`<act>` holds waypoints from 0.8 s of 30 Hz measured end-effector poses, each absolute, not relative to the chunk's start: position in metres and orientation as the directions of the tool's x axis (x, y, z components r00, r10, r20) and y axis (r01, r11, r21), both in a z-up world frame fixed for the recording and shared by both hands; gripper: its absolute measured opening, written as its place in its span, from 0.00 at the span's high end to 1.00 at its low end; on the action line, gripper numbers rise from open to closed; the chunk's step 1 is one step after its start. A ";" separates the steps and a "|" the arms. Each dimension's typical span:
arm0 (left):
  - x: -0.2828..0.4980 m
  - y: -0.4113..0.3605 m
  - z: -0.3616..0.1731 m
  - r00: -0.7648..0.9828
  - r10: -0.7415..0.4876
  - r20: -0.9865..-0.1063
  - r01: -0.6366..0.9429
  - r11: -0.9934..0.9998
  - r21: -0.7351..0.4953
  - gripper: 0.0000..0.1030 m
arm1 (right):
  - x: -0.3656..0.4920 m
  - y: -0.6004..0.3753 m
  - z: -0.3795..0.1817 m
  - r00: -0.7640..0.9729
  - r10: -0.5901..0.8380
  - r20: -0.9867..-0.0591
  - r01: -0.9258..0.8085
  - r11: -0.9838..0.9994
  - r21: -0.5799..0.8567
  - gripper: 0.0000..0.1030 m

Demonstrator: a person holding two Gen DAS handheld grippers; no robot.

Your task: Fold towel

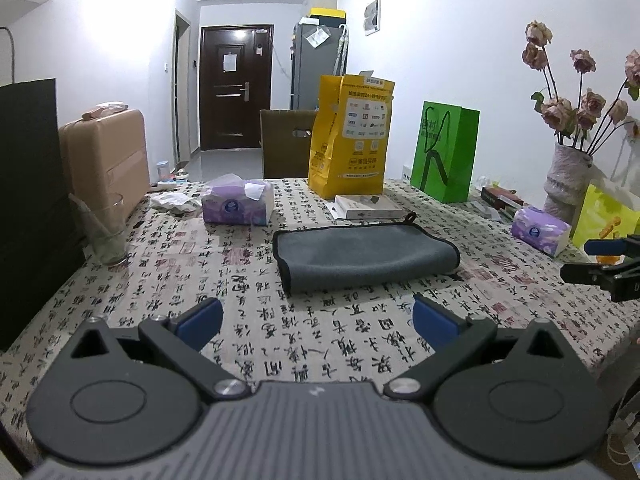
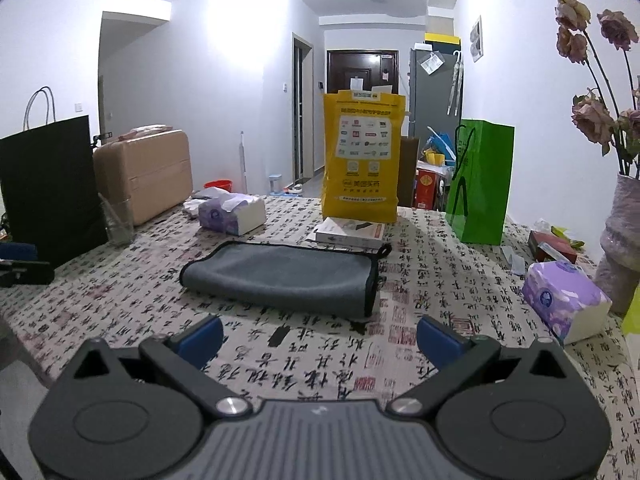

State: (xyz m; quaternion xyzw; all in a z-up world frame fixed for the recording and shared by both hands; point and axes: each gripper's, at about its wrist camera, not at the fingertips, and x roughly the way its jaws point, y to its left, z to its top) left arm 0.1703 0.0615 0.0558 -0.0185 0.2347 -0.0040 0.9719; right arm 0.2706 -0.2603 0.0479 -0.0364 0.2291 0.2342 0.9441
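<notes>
A grey towel with black edging lies folded on the calligraphy-print tablecloth; it also shows in the right wrist view. A small black loop sticks out at its far right corner. My left gripper is open and empty, hovering above the cloth short of the towel's near edge. My right gripper is open and empty, also short of the towel. The right gripper shows at the right edge of the left wrist view.
Behind the towel stand a yellow bag, a green bag and a flat white box. Purple tissue packs lie left and right. A glass, a black bag and a flower vase stand at the sides.
</notes>
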 end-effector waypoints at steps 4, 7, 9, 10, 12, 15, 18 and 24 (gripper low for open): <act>0.154 0.060 0.056 0.898 -0.011 -0.439 -0.012 0.999 -0.049 0.00 | 0.256 -0.262 0.047 0.790 0.442 -0.425 -0.469 0.882 0.046 0.00; 0.140 0.056 0.053 0.905 -0.003 -0.425 -0.015 0.999 -0.039 0.00 | 0.244 -0.262 0.043 0.793 0.453 -0.406 -0.475 0.878 0.052 0.00; 0.133 0.055 0.049 0.905 -0.002 -0.424 -0.014 0.999 -0.034 0.00 | 0.239 -0.260 0.040 0.796 0.451 -0.403 -0.474 0.879 0.047 0.00; 0.130 0.054 0.048 0.905 0.000 -0.426 -0.015 0.999 -0.032 0.00 | 0.236 -0.260 0.039 0.796 0.453 -0.401 -0.476 0.878 0.045 0.00; 0.125 0.054 0.045 0.906 0.017 -0.423 -0.031 0.999 -0.025 0.00 | 0.229 -0.259 0.038 0.797 0.457 -0.394 -0.478 0.877 0.048 0.00; 0.117 0.053 0.043 0.910 0.045 -0.412 -0.057 0.998 -0.018 0.00 | 0.219 -0.257 0.037 0.801 0.458 -0.386 -0.480 0.876 0.045 0.00; 0.109 0.053 0.042 0.915 0.053 -0.400 -0.067 0.997 -0.022 0.00 | 0.207 -0.255 0.036 0.803 0.463 -0.374 -0.484 0.874 0.043 0.00; 0.092 0.045 0.040 0.929 0.076 -0.362 -0.086 0.996 -0.011 0.00 | 0.182 -0.253 0.030 0.811 0.473 -0.345 -0.487 0.872 0.052 0.00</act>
